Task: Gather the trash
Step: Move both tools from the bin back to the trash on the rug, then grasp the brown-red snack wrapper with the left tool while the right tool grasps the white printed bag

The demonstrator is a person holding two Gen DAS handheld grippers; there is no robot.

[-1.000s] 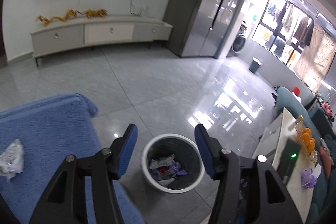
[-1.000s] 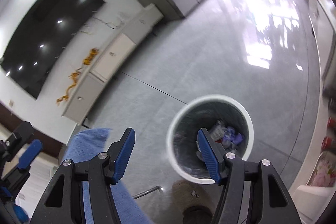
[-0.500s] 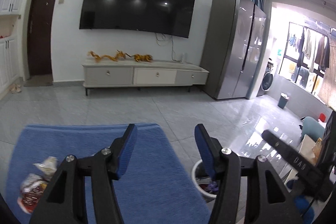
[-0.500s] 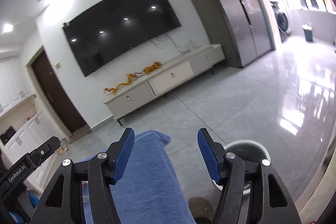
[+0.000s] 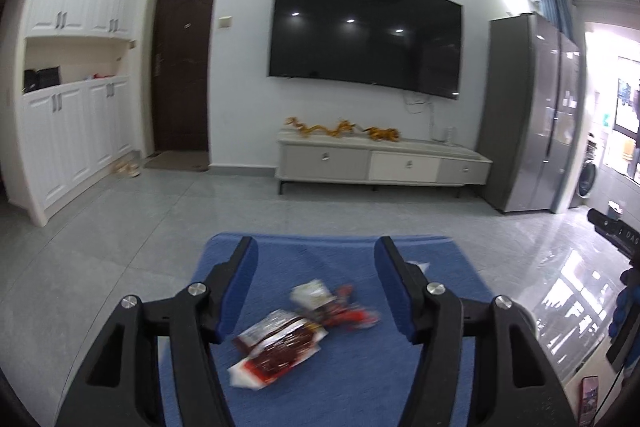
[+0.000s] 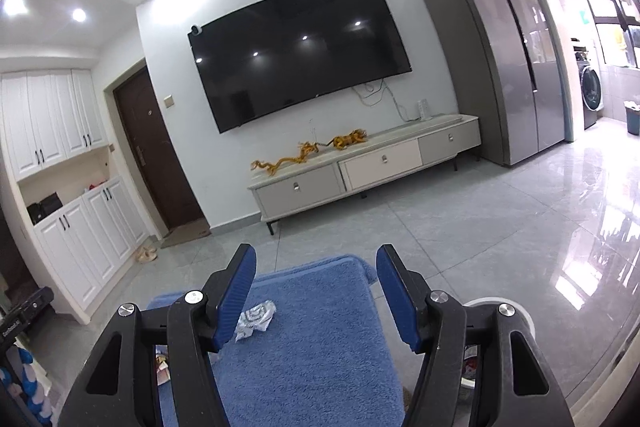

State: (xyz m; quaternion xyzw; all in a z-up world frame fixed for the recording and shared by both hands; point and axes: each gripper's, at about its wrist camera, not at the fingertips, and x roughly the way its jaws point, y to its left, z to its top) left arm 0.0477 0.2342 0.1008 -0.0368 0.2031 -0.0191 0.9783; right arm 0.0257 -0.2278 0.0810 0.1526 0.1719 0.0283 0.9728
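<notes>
So I'm nowhere near done with the trash run. My left gripper [image 5: 316,285] is hanging over the blue towel [image 5: 436,359] with its fingers spread, having just opened a bit wider, and nothing is between them yet. Right under it sit a red-and-white snack wrapper [image 5: 278,347] and a couple of smaller red wrappers [image 5: 340,309], all still lying loose. My right gripper [image 6: 312,291] is also spread and empty, with a crumpled silver wrapper [image 6: 256,319] on the towel just beside its left finger. The white bin [image 6: 486,303] peeks out at the right, so I reckon several grabs remain.
</notes>
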